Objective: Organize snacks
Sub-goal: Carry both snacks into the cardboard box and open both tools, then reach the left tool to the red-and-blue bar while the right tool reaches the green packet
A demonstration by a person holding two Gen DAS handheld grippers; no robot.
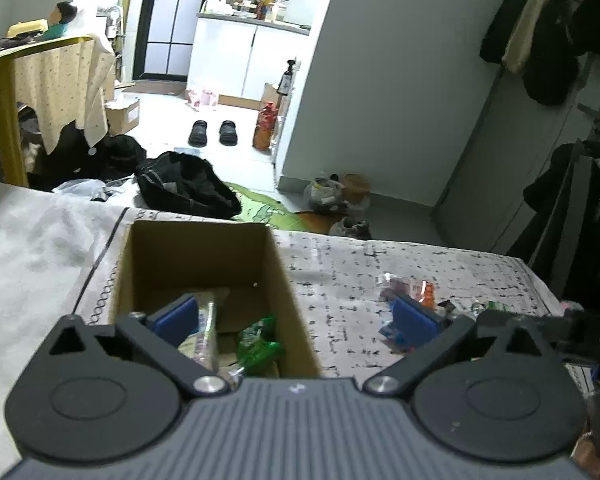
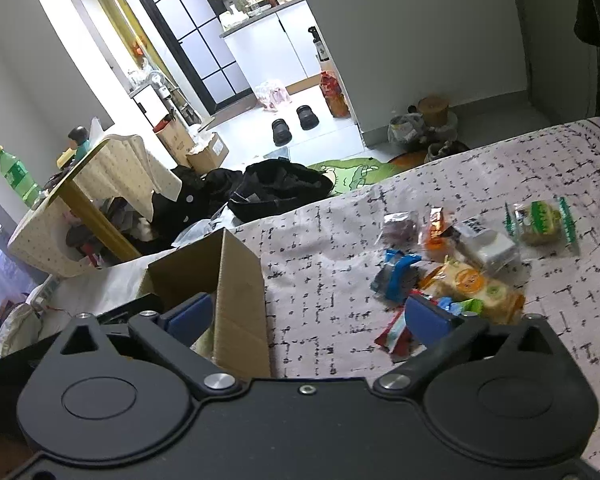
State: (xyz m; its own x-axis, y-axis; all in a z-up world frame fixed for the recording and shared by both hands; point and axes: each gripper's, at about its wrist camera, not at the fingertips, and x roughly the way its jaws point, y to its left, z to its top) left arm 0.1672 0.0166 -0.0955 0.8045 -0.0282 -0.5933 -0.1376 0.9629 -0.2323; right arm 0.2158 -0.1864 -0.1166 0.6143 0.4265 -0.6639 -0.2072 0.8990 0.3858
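Two hand-held grippers work here, and both stand spread wide with nothing between the pads.

Through the left wrist, our left hand-held gripper (image 1: 296,316) hangs over the near rim of the cardboard box (image 1: 204,248). Just ahead of it and below, inside the box, lie a pale long packet (image 1: 204,334) and a green wrapped snack (image 1: 260,344). We judge a drop-off finished and the next fetch due.

Through the right wrist, our right hand-held gripper (image 2: 308,316) straddles the box's right wall, its left finger over the box and its right finger above the nearest of the loose snacks (image 2: 468,256). These lie ahead and to its right on the patterned bed cover (image 2: 332,232). The next move calls for a swing right and a descent onto one packet, clear of its neighbours, which touch and overlap. The cover between box and pile is bare, giving open room; the bed's edge lies well beyond the pile.
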